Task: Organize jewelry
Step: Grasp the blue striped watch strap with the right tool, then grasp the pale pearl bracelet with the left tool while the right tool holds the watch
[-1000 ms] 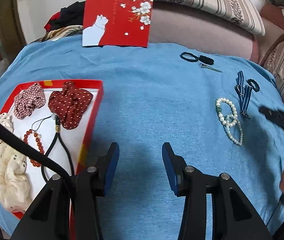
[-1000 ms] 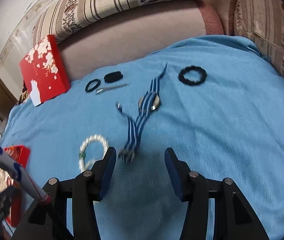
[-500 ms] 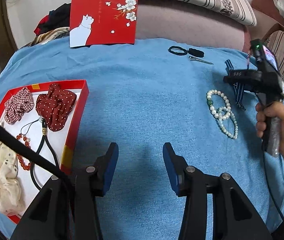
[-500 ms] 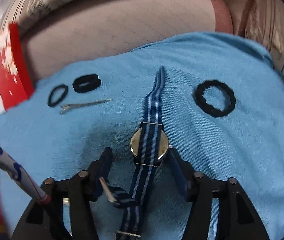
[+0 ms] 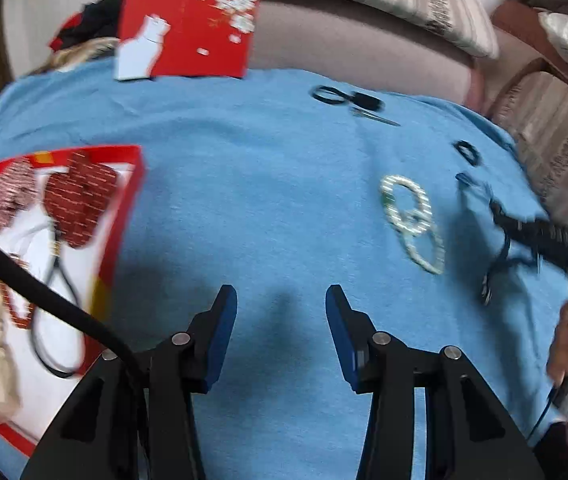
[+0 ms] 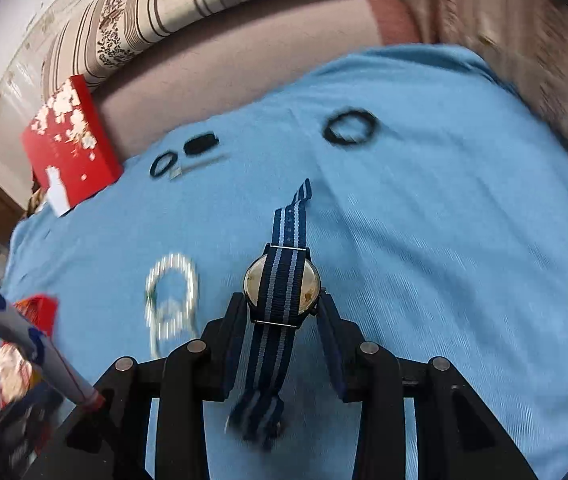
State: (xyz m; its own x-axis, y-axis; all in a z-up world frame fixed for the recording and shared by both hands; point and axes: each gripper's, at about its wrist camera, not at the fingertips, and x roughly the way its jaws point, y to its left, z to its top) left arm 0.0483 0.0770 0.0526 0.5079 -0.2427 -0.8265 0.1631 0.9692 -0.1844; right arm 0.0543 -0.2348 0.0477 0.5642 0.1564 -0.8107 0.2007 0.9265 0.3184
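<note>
Right wrist view shows the right tongs (image 6: pixel 282 312), whose jaws have just been closing, pinching the watch (image 6: pixel 282 284) by the sides of its case, a grip that leaves the striped strap free to trail toward 12 and 6 o'clock above the blue cloth (image 6: pixel 444 240). Left tongs (image 5: pixel 281 320) hang spread and empty over bare cloth, probably waiting clear of the pickup. I judge the watch is bound for the red tray (image 5: pixel 124 216) at 9 o'clock in the left wrist view, where scrunchies (image 5: pixel 80 200) already lie, while the pearl bracelet (image 5: pixel 412 220) remains outside at 3 o'clock.
</note>
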